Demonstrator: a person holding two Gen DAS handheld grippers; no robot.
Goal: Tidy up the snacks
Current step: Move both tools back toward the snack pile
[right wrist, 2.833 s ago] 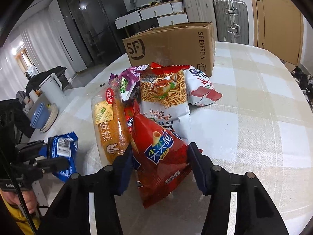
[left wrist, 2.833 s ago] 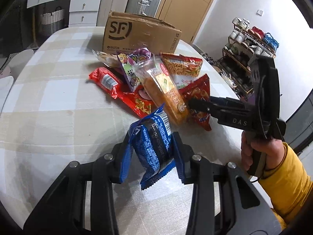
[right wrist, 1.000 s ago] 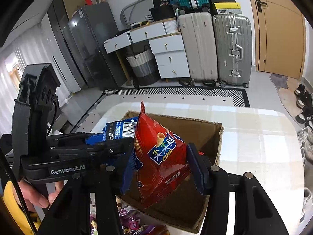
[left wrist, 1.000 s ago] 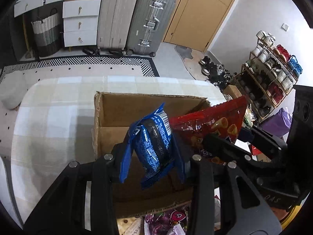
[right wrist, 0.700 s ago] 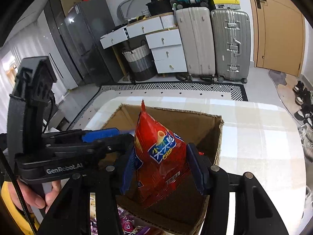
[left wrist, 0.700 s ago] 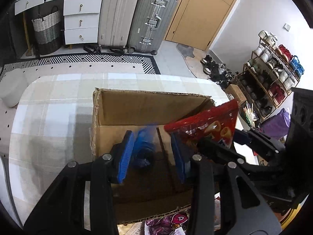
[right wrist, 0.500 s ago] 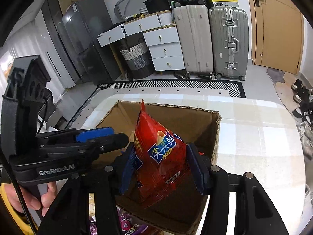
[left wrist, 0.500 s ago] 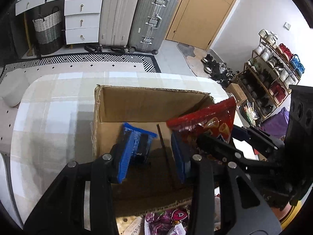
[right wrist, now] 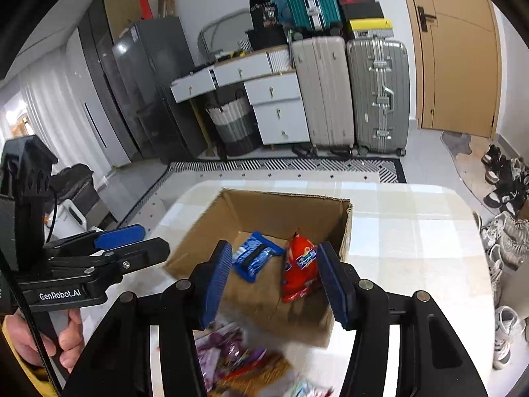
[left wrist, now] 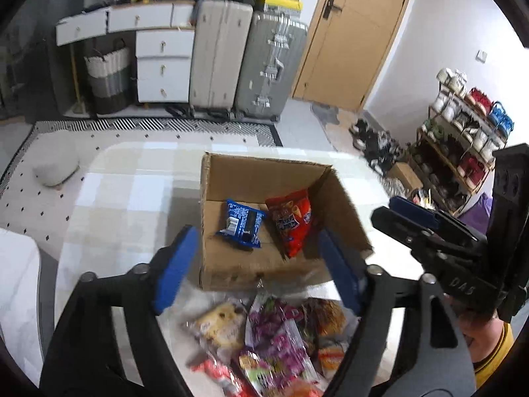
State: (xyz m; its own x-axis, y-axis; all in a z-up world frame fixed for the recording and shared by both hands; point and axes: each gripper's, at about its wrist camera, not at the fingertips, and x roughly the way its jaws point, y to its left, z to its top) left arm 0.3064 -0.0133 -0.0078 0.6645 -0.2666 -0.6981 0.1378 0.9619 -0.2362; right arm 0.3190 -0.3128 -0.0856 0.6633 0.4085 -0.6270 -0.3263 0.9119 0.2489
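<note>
Both packets dropped since earlier frame: blue packet and red packet lie inside cardboard box. My left gripper just opened wide, empty; right gripper just opened, empty. Remaining snack pile on table before box, next pickings.

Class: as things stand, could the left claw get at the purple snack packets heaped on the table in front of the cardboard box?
Probably yes. The left claw is open and empty, and the purple snack packets lie uncovered below it.
</note>
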